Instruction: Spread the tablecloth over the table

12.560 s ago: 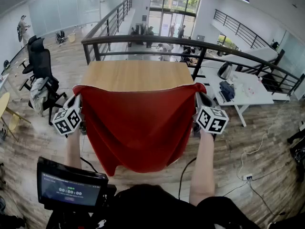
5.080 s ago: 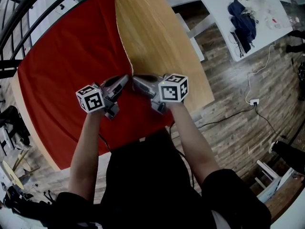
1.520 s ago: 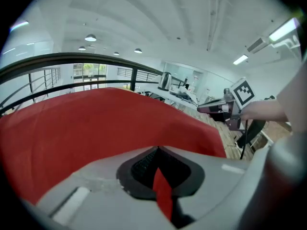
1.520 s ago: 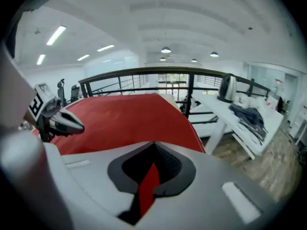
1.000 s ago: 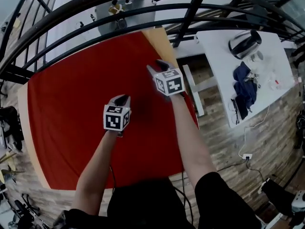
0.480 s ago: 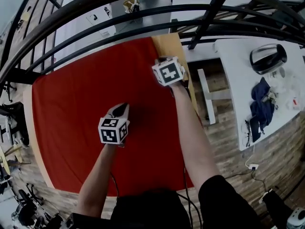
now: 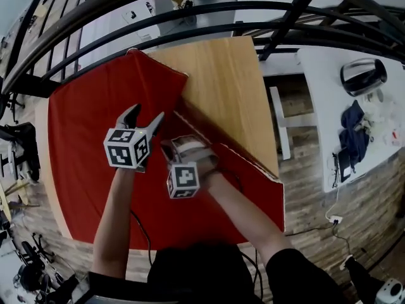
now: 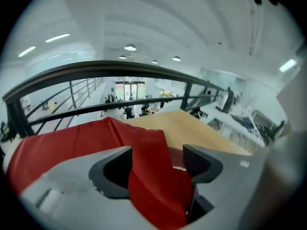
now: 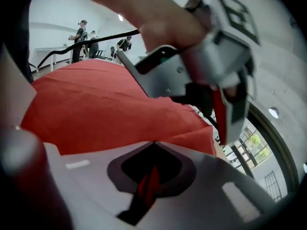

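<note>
red tablecloth (image 7: pixel 82 144) folded back diagonally, wooden table (image 7: pixel 221 87) corner bare

The head view looks steeply down from above the person onto the wooden table (image 7: pixel 221 87) and tablecloth (image 7: pixel 82 144), with the black railing (image 7: pixel 288 24) at 12 o'clock. The left gripper view sits low, just behind its own jaws, facing across the same cloth and tabletop to that railing — all three shared. The right gripper view hugs the cloth, with the left gripper (image 7: pixel 145 114) close at 1 o'clock.
</note>
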Motion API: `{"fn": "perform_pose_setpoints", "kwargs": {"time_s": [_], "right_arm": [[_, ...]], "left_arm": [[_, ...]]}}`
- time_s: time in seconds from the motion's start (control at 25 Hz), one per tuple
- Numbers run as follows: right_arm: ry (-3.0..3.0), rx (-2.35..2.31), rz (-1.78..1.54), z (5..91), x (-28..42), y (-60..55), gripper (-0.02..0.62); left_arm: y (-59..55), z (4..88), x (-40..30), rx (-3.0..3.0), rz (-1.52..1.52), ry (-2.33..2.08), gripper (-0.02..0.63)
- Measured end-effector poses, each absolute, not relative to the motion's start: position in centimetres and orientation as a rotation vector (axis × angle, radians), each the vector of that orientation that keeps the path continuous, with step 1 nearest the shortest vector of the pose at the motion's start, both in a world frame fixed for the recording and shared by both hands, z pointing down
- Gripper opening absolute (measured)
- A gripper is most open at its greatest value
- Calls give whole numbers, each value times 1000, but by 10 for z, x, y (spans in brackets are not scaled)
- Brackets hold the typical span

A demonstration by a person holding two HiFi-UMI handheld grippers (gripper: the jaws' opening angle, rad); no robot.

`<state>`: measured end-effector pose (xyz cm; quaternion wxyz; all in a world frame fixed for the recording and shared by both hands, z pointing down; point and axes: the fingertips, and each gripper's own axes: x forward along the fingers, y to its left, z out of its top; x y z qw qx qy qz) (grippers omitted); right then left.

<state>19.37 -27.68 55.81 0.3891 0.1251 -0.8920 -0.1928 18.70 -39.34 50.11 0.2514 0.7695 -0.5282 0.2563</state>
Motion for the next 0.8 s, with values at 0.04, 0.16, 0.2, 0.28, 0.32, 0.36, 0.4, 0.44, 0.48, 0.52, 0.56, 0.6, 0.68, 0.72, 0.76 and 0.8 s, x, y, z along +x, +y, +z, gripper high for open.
{"fn": "perform_pose_setpoints", "kwargs": {"time_s": [0.04,0.16,0.2,0.28,0.32,0.36,0.4,0.44,0.48,0.52,0.56,0.6,0.68,0.72,0.76,0.8], "right_arm": [[-2250,306,-493,565,189,-268,14],[-2213,312,-484,577,188,-261,68],[-2210,311,-460,579,191,-260,86],[-2218,312,-392,582,199,-257,120],[-2225,310,-357,581,204,-255,130],[-2237,303,-322,580,208,-255,130],[-2260,295,-279,577,213,-255,130],[-2296,290,-220,572,218,-256,130],[-2345,294,-139,564,223,-259,130],[-2403,310,-39,553,227,-265,129],[-2464,334,66,540,227,-273,129],[-2517,358,158,527,224,-282,129],[-2566,388,263,510,210,-300,112],[-2566,401,283,508,202,-309,110],[-2559,422,301,510,193,-321,110],[-2551,453,325,513,185,-333,110]], "left_arm": [[-391,514,198,2130,809,-1397,353],[-391,561,218,2183,1141,-1296,332],[-392,576,217,2176,1226,-1284,308],[-394,591,205,2133,1244,-1327,33],[-394,588,195,2104,1152,-1366,8],[-392,580,184,2070,1011,-1405,6],[-389,567,172,2028,837,-1445,6],[-383,555,158,1968,639,-1481,6],[-374,546,143,1882,430,-1503,6],[-364,542,126,1768,225,-1509,8],[-352,543,108,1637,39,-1497,16],[-339,548,90,1508,-115,-1471,30],[-317,564,62,1348,-277,-1433,135],[-307,570,52,1330,-275,-1445,183],[-299,574,44,1346,-229,-1474,205],[-294,575,40,1386,-152,-1509,245]]}}
